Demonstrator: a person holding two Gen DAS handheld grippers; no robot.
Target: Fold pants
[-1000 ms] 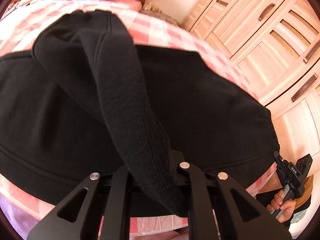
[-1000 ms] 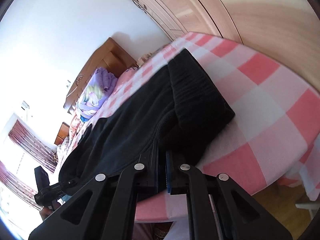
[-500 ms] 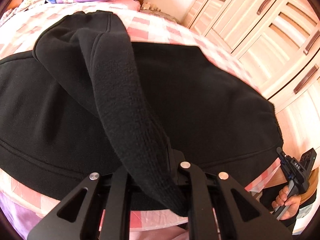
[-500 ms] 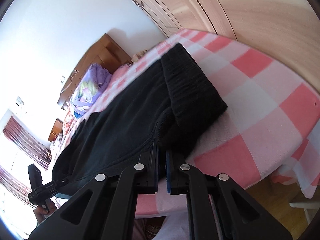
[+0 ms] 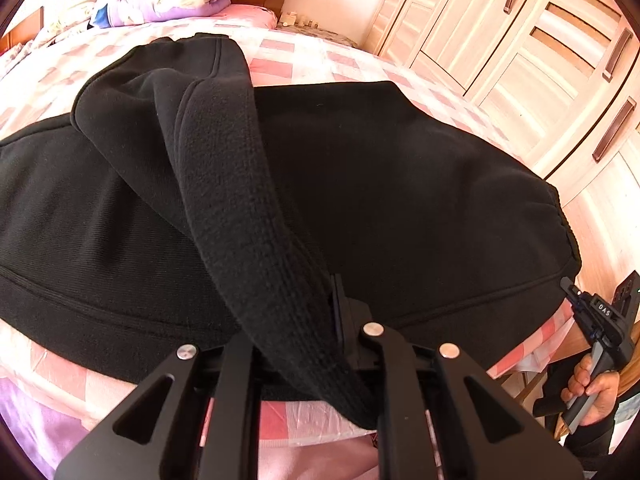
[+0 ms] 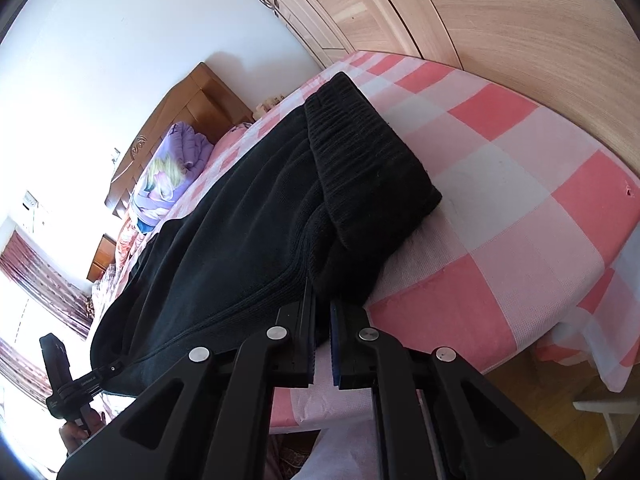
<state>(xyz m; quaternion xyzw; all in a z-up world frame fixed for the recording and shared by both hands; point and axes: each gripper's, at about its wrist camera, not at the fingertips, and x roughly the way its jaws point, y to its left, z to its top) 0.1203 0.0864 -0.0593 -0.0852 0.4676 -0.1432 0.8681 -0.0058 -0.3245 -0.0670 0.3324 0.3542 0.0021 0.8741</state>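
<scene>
On the checked bed (image 5: 304, 56), the left gripper (image 5: 320, 320) is easing its fingers apart around a fold of the black pants (image 5: 400, 184), while the right gripper (image 6: 322, 332) pinches their edge.

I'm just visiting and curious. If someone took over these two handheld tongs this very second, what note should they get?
Left tongs: closed on a strip of the black pants, likely a leg, and now opening with the cloth between them.
Right tongs: shut, with the tips at the pants' near edge. I cannot tell if they pinch any cloth.
Pants: spread across the checked bed, with the leg drawn over the top towards the near edge.
Done: the leg is pulled across the pants.
Left: lay it flat, smooth it and finish folding.
</scene>
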